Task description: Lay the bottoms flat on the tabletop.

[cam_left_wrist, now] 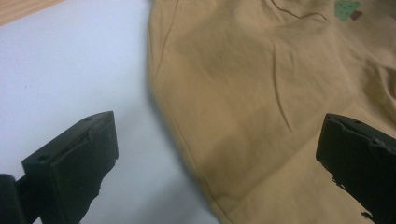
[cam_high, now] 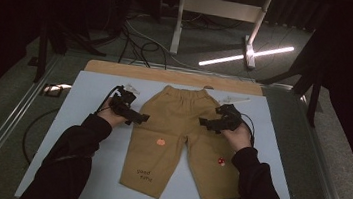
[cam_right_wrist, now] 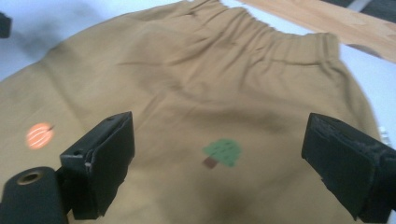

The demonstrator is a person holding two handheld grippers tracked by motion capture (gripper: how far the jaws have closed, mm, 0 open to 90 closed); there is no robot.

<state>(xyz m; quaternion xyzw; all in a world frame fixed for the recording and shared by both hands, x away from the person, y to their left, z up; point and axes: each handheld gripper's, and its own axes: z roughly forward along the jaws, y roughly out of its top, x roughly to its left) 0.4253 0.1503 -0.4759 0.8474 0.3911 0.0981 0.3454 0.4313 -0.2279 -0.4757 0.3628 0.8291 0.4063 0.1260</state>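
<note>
**Both grippers poised over tan trousers**

The tan children's trousers (cam_high: 182, 140) lie flat on the pale blue mat (cam_high: 81, 119) covering the bench, waistband away from the person. The left gripper (cam_high: 138, 117) hovers at the trousers' left hip edge, jaws wide apart and holding nothing. The right gripper (cam_high: 205, 123) hovers over the right hip, above a green tree patch (cam_right_wrist: 223, 152), jaws likewise spread and holding nothing.

Between my left jaws lies the side edge of the tan trousers (cam_left_wrist: 261, 107), with bare light blue mat (cam_left_wrist: 70, 60) under the left jaw; nothing else stands there. Between my right jaws is only flat cloth with a green tree patch (cam_right_wrist: 223, 152). Beyond them the waistband (cam_right_wrist: 280, 39) and a wooden strip (cam_right_wrist: 336, 21) lie low, so passing above is free.
</note>
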